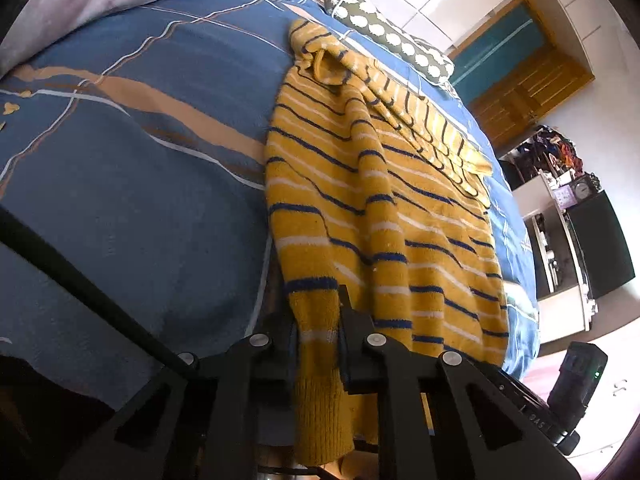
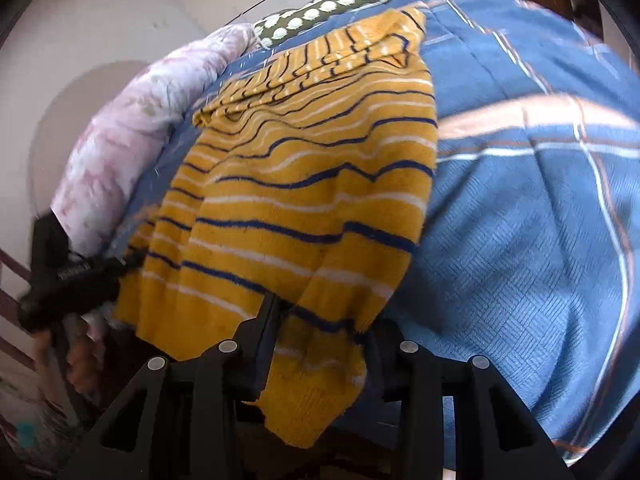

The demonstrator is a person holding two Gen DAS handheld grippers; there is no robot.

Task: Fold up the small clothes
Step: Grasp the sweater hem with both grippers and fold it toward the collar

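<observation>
Sweater (image 1: 360,208) lies lengthwise on the bed (image 1: 140,200), hem nearest, both grippers' jaws clamping that hem.

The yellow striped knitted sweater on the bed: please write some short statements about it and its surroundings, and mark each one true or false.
1. The yellow knitted sweater with blue and white stripes lies on a blue bedspread. True.
2. The left tool is shut on the sweater's hem. True.
3. The sweater is plain red. False: yellow, striped.
4. A green pillow with white dots lies beyond the sweater. True.
5. The right tool holds nothing. False: the hem is between its fingers.
</observation>
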